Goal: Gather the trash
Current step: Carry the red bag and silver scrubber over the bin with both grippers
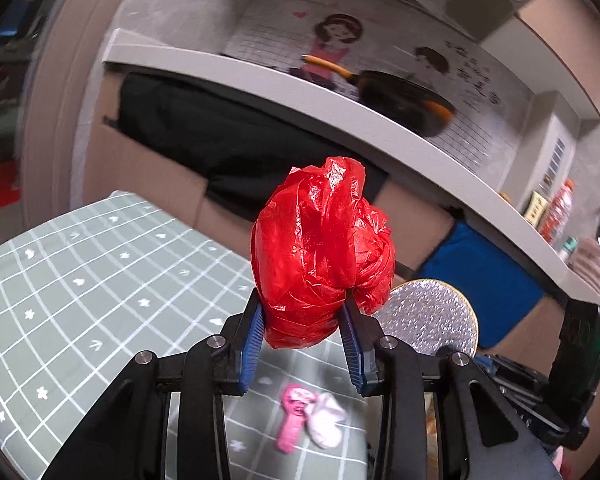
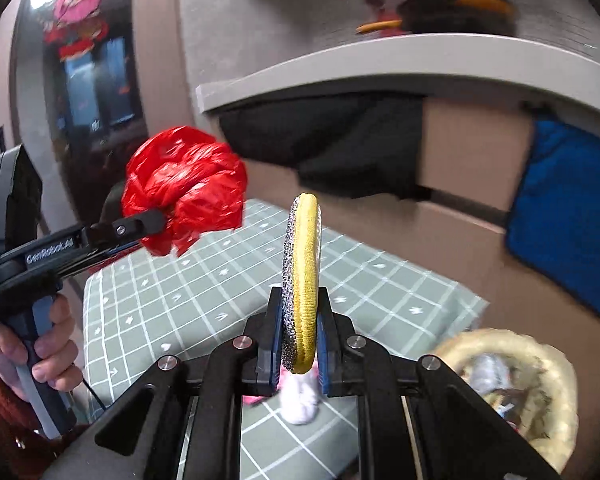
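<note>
Your left gripper [image 1: 303, 336] is pinching a crumpled red plastic bag [image 1: 320, 248] between its blue-padded fingers [image 1: 253, 340]; only the lower part of the wad is caught, and most of it balloons out past the fingertips. Your right gripper [image 2: 298, 338] is clamped on a round scouring pad with a yellow cloth face and a silver glittery face [image 2: 302, 280], held on edge so that most of the disc stands out beyond the jaws. Both loads hang in the air above the green grid-patterned tablecloth [image 1: 80, 280]. Below and just ahead of your right gripper, a crumpled white tissue [image 2: 300, 400] lies touching a pink flat plastic piece [image 1: 294, 416] on the cloth, not yet picked up. Low to the right of your right gripper sits a pale woven basket [image 2: 556, 364] with scraps already in it, which looks like the place for the trash. The risks from here, as I judge them: the slick bag can slide out of a pinch that holds so little of it if you swing fast, and the pad, gripped only near its lower rim, can pivot or drop short of the basket if you let go before you are over it.
</note>
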